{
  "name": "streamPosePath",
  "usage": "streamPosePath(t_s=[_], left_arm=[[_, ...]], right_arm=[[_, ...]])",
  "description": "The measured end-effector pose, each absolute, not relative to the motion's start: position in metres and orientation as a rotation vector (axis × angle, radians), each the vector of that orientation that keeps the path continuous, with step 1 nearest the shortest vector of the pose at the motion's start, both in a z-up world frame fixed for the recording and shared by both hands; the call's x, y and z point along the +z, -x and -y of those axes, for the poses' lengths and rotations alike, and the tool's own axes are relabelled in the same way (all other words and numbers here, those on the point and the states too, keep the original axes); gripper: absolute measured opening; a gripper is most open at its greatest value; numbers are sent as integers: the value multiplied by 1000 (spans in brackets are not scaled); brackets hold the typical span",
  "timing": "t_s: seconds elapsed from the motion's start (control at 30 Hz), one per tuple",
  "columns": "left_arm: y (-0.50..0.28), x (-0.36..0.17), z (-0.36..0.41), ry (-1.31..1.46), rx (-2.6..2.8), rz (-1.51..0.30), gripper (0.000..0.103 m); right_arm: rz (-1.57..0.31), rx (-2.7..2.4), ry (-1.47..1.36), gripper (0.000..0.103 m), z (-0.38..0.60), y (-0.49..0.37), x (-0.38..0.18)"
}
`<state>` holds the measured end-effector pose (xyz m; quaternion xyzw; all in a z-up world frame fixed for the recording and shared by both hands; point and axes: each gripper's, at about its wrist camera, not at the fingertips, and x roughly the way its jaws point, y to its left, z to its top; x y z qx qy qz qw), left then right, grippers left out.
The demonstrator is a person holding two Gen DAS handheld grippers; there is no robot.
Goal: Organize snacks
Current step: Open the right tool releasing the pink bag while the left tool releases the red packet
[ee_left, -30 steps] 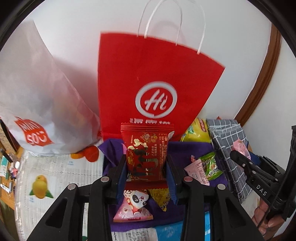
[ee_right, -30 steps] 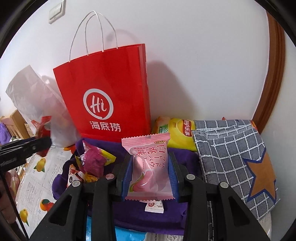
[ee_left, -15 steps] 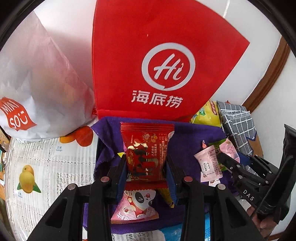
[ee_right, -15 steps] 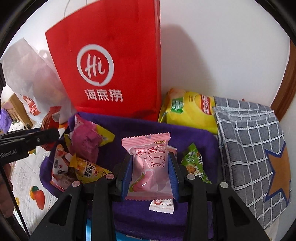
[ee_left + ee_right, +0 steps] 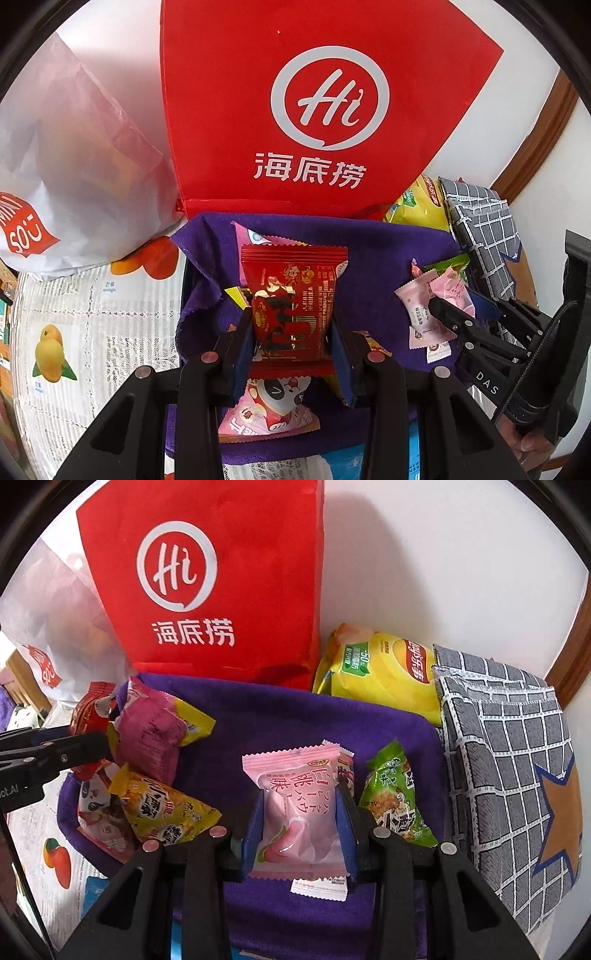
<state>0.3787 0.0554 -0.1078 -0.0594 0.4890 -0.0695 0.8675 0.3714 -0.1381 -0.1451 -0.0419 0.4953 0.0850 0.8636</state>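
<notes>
My left gripper [image 5: 291, 328] is shut on a red snack packet [image 5: 293, 295], held upright over the left part of a purple cloth-lined basket [image 5: 369, 236]. Under it lies a pink panda packet [image 5: 269, 410]. My right gripper [image 5: 299, 819] is shut on a pink peach packet [image 5: 299, 808] above the basket's [image 5: 288, 716] middle. Beside it lie a green packet [image 5: 395, 797], a yellow packet [image 5: 162, 808], a magenta packet [image 5: 151, 731] and a small white sachet [image 5: 319, 886]. The right gripper [image 5: 454, 314] shows at the right of the left wrist view, the left gripper [image 5: 107, 734] at the left of the right wrist view.
A red paper bag [image 5: 317, 110] stands against the wall behind the basket, with a white plastic bag [image 5: 74, 166] to its left. A yellow chips bag [image 5: 384, 672] and a grey checked cloth bag [image 5: 509, 757] sit at the right. A fruit-print tablecloth [image 5: 92, 325] covers the table.
Both grippers have sunk towards the basket and tipped further down, each still holding its packet. The red bag's handles have left the views and the basket's contents look larger.
</notes>
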Motion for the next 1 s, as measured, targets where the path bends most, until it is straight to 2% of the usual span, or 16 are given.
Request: streamPosePath(t_s=[0.33,0.6,1.0], left_arm=[[-381,-114,-53,123,-147,-1042,36],[-382,-117,-48,116,-151,-1051,37],[-381,-118,-42,96,-158,-1065,38]], right_arm=[[-1040,158,80,39,144,-373,-142],[-982,165,86,55,146,-365,-123],[-938,134,43,56,154,-362,-108]])
